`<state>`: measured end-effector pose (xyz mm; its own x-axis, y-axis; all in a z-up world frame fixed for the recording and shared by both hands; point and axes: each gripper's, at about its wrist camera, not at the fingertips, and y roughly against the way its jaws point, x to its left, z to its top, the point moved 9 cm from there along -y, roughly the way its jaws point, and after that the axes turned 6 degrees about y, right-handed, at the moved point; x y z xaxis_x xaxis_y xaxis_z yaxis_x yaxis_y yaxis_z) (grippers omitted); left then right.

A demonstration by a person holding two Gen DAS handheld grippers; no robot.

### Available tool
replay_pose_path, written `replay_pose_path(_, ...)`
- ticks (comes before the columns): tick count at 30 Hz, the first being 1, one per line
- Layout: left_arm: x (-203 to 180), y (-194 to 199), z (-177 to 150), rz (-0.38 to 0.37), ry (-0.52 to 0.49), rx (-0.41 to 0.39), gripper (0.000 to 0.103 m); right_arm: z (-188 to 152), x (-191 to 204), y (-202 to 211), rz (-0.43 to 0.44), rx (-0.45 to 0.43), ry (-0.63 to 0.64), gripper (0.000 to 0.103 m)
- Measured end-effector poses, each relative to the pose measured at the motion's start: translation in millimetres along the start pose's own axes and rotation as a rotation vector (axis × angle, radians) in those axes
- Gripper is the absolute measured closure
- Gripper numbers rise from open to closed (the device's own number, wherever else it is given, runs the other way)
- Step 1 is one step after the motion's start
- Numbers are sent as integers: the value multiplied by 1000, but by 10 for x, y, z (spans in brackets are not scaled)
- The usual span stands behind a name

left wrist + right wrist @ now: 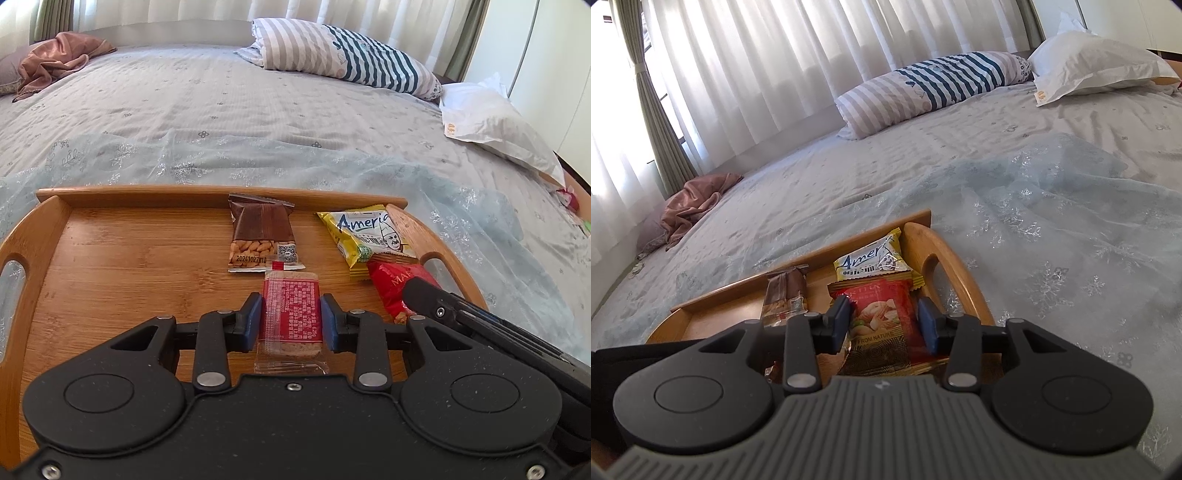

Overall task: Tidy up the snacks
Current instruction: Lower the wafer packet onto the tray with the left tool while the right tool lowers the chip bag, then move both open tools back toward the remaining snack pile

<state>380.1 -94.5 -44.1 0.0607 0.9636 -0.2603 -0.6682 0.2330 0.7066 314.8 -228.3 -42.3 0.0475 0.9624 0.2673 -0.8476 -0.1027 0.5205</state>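
Note:
A wooden tray (147,197) lies on the bed. My left gripper (291,317) is shut on a clear-wrapped biscuit bar with red print (291,310), held low over the tray's middle. Just beyond it lies a brown almond packet (262,232). At the tray's right end a yellow packet (369,232) lies partly under a red nut packet (388,288). My right gripper (885,321) straddles the red nut packet (882,314), its pads slightly apart from the packet's sides; one of its fingers (424,295) shows over the packet in the left wrist view.
The tray sits on a sheer blue cloth (461,221) over a grey bedspread. Farther back lie a striped pillow (343,55), a white pillow (491,118) and a crumpled pink cloth (55,55). Curtains hang behind the bed.

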Motion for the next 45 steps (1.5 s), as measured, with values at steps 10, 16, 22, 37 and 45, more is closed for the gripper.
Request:
replay_pose_path(10, 77, 199, 36, 21, 4, -21, 38, 63, 23, 151, 28, -17, 12, 37)
replay_pose_path(16, 120, 487, -29, 16, -9, -46, 24, 68, 67, 370, 45, -35, 67, 31)
replay_pose_path(22, 165, 803, -191, 19, -30, -73, 19, -2, 136, 658, 55, -65, 140, 22)
replay_pose_path(37, 252, 1423, -653, 25, -54, -122, 8, -326, 225, 1262, 105, -104, 209, 8)
replay_pose_path(45, 284, 1603, -869, 53, -76, -142, 6, -528, 245, 1410, 116, -114, 227, 3)
